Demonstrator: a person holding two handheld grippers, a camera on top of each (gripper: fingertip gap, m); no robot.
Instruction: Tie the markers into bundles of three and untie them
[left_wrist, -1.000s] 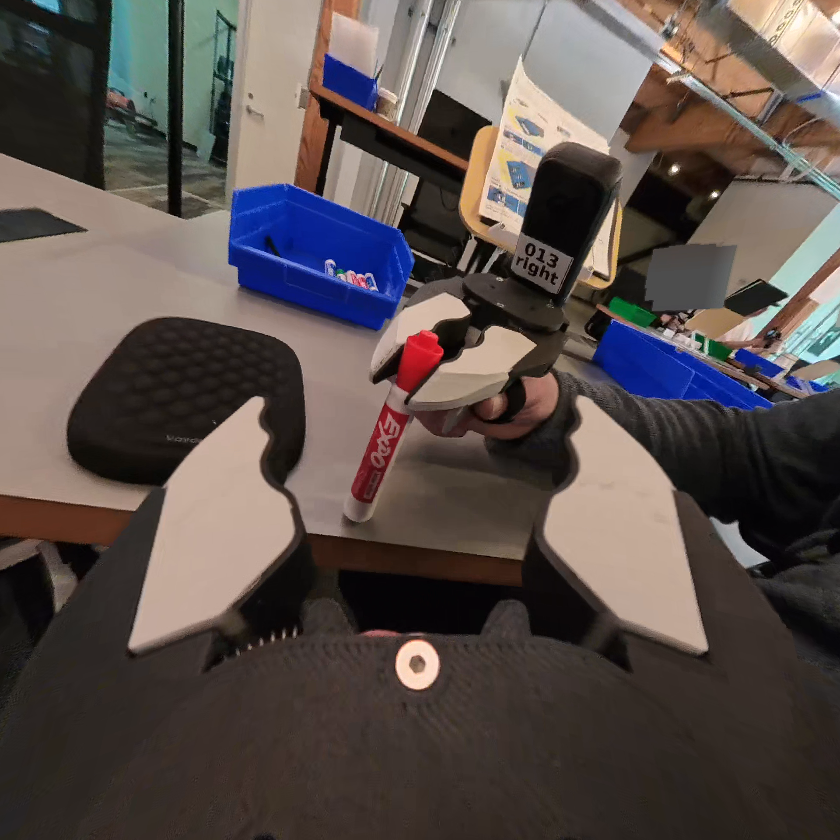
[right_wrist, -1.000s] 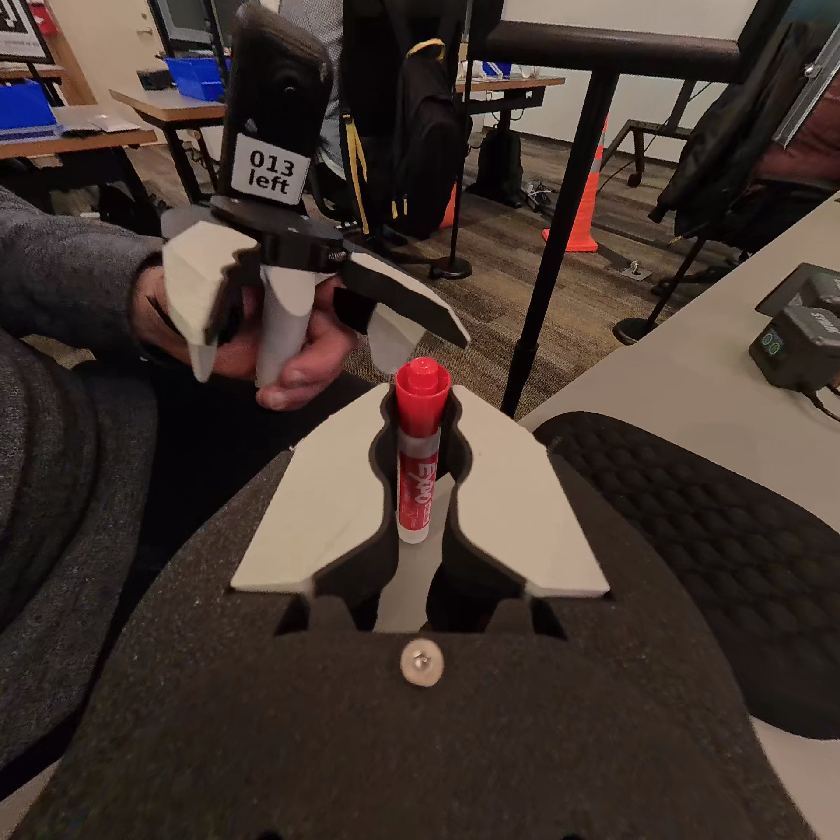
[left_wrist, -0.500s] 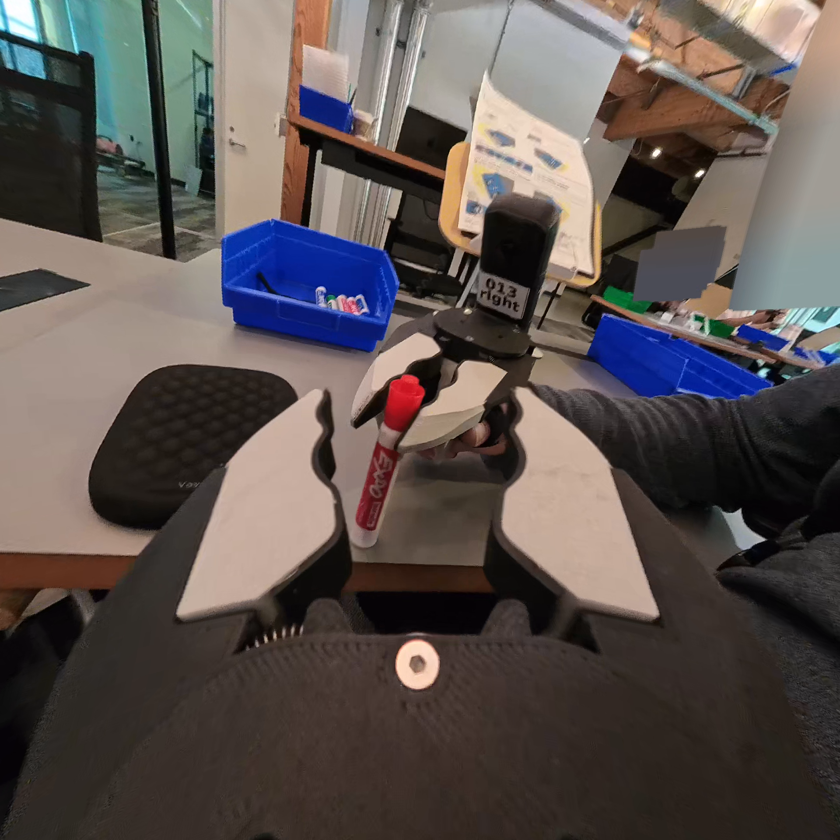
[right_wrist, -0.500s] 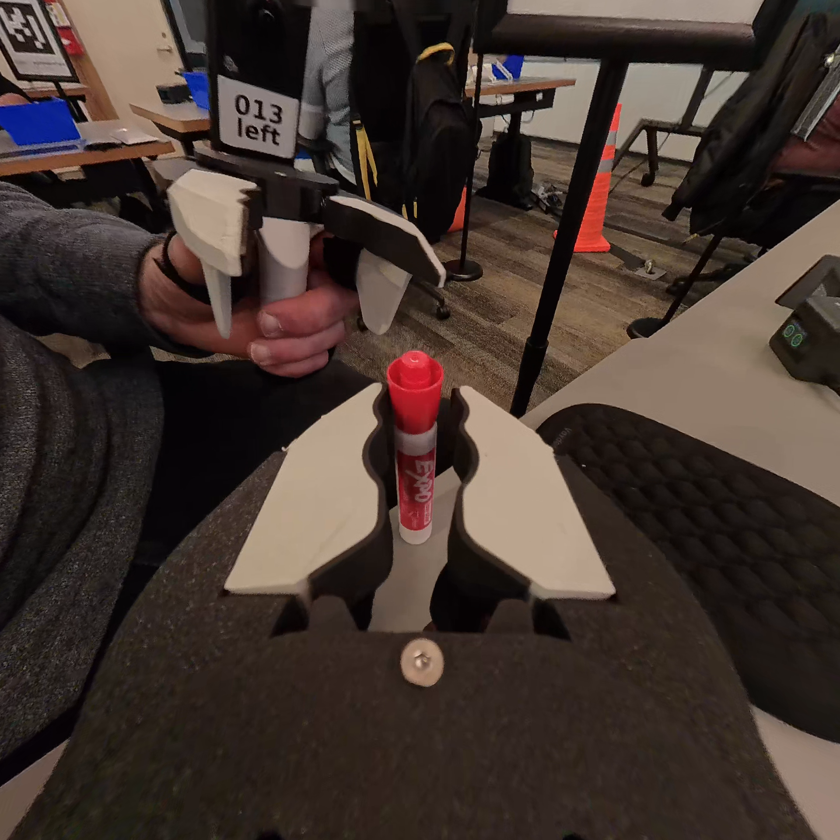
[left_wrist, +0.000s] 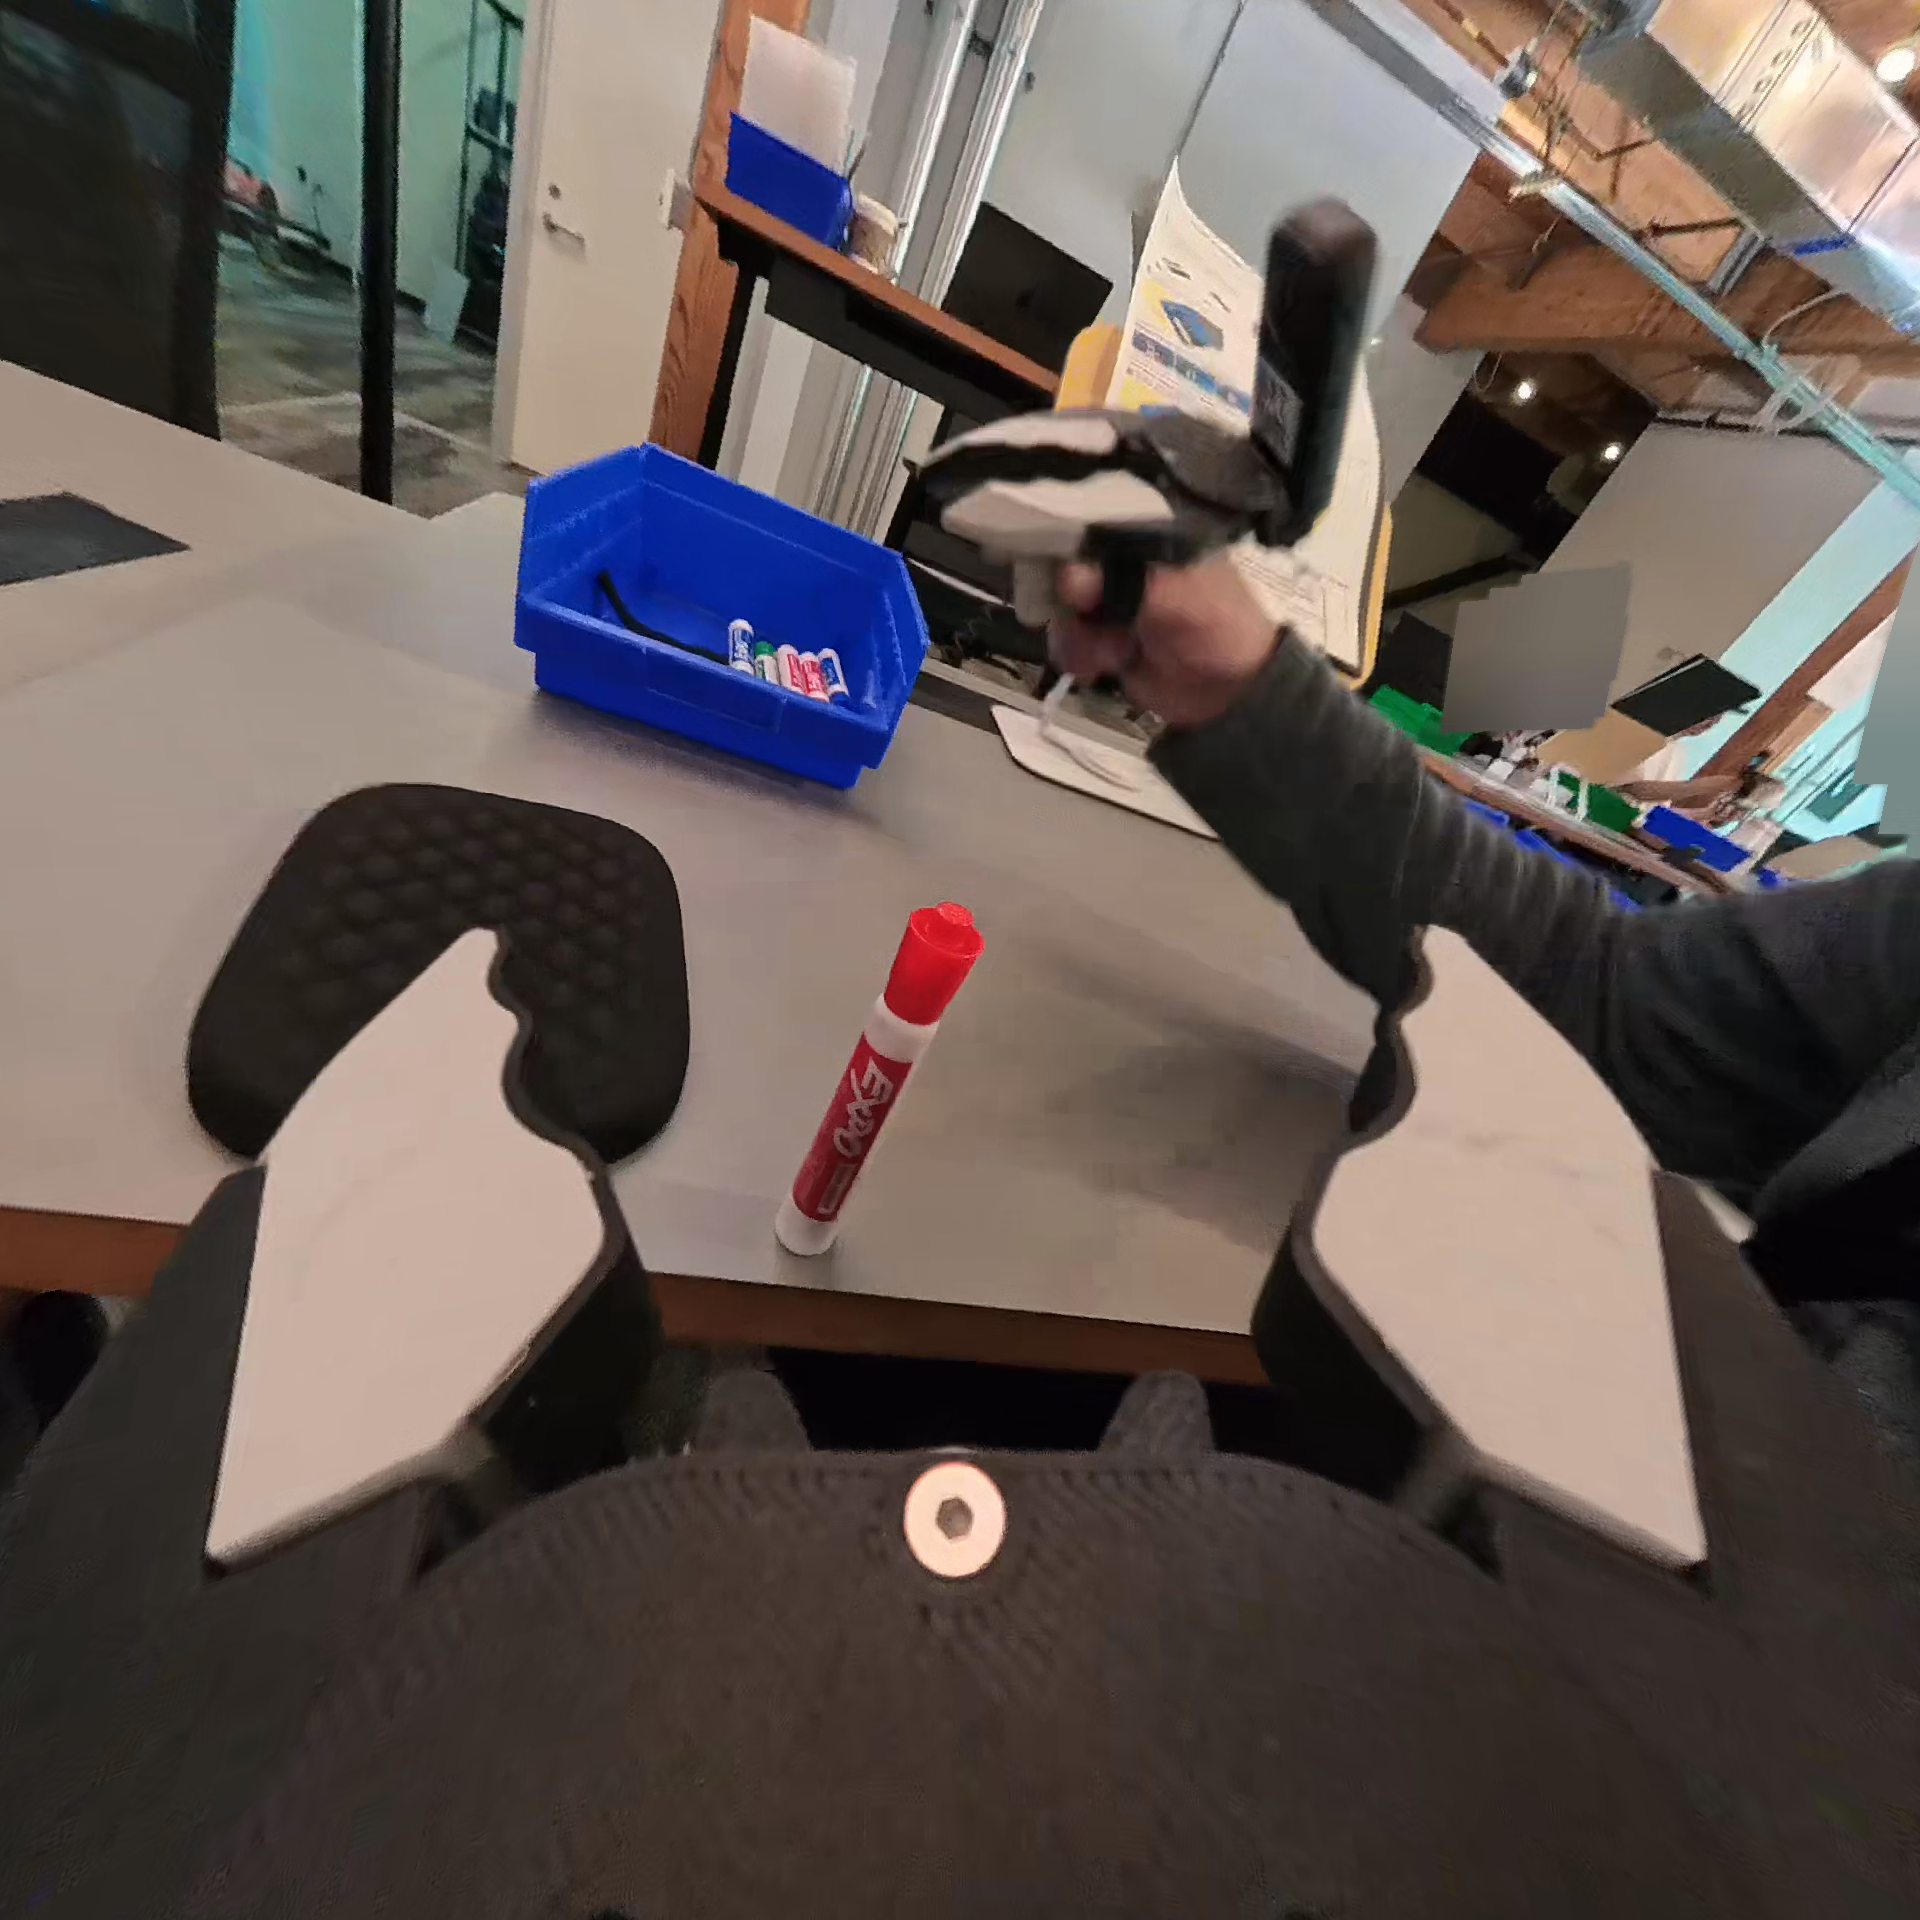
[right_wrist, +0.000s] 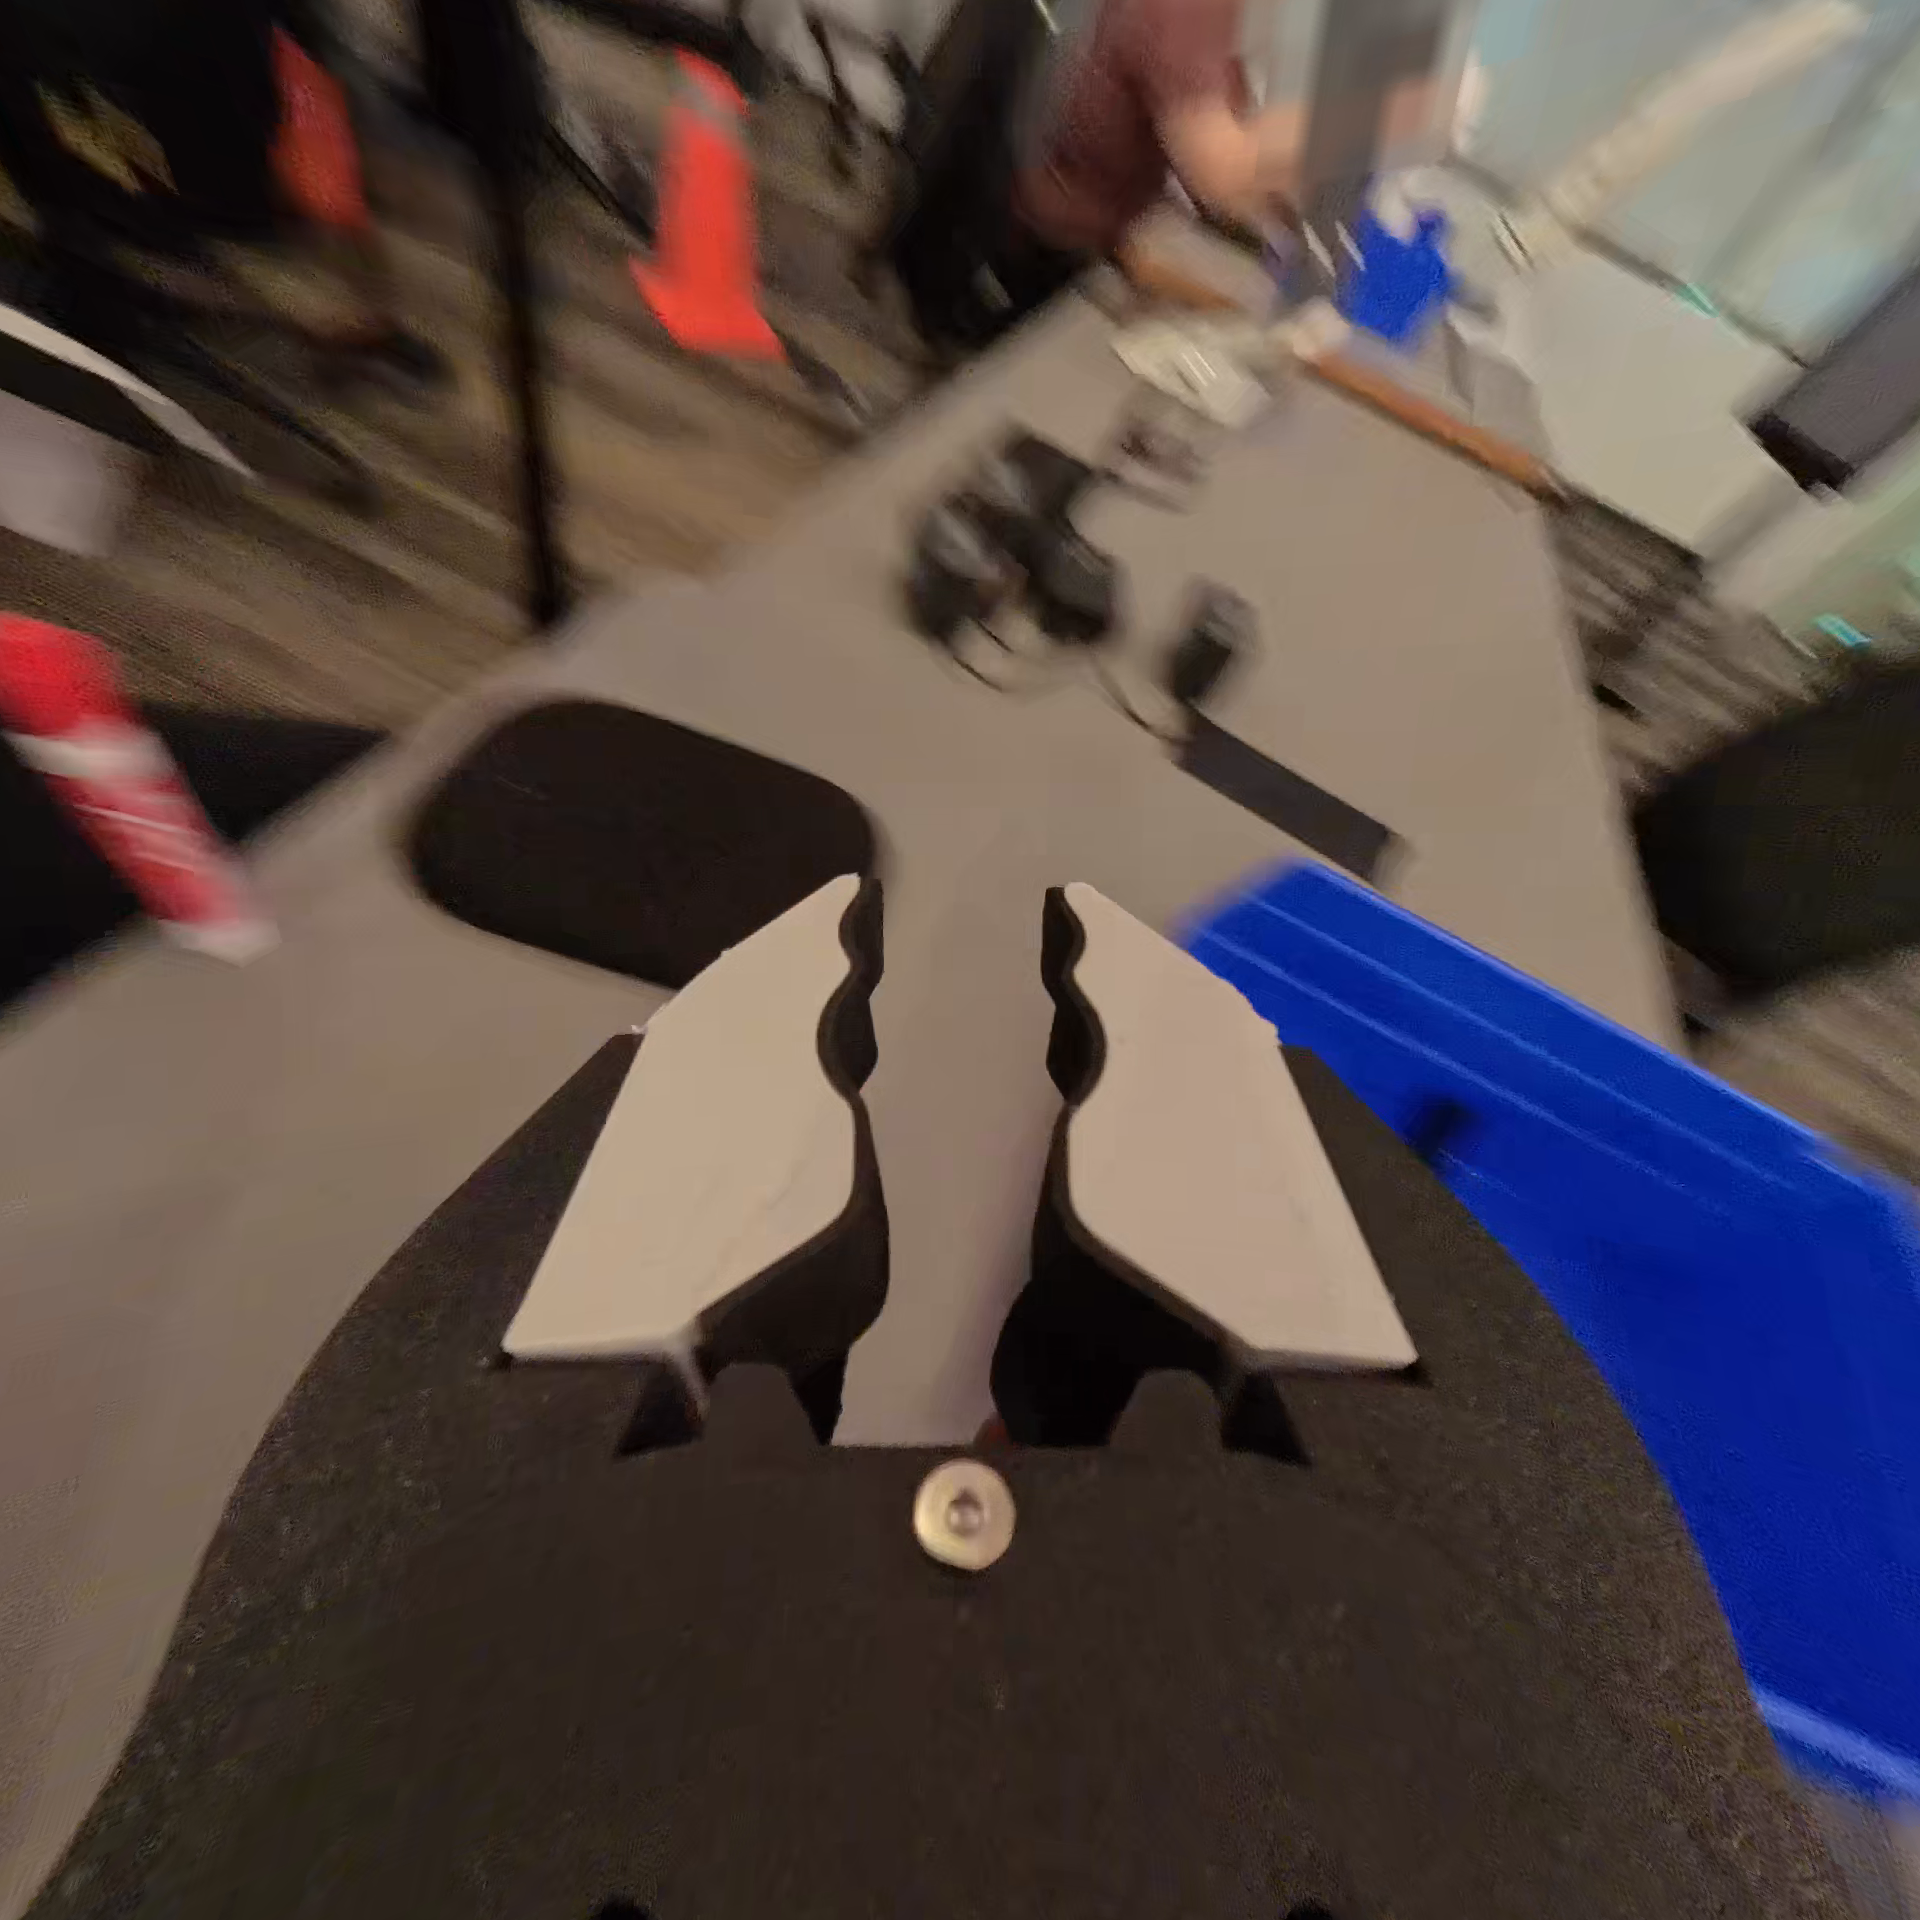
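Upright near the grey table's (left_wrist: 312, 665) front edge stood a red-capped whiteboard marker (left_wrist: 881, 1081) with a white barrel and a red printed label, untouched. Beyond it, a blue plastic bin (left_wrist: 717, 613) held more markers. The left gripper (left_wrist: 945, 1049) gaped wide, empty; the right gripper (right_wrist: 961, 940), jaws parted, held nothing.

The right tool (right_wrist: 961, 914) lets go of the red marker (left_wrist: 883, 1081), which now stands alone. This tool is up by the blue bin (left_wrist: 717, 623), its fingers a little apart. The left tool (left_wrist: 951, 1008) spreads wider than before.
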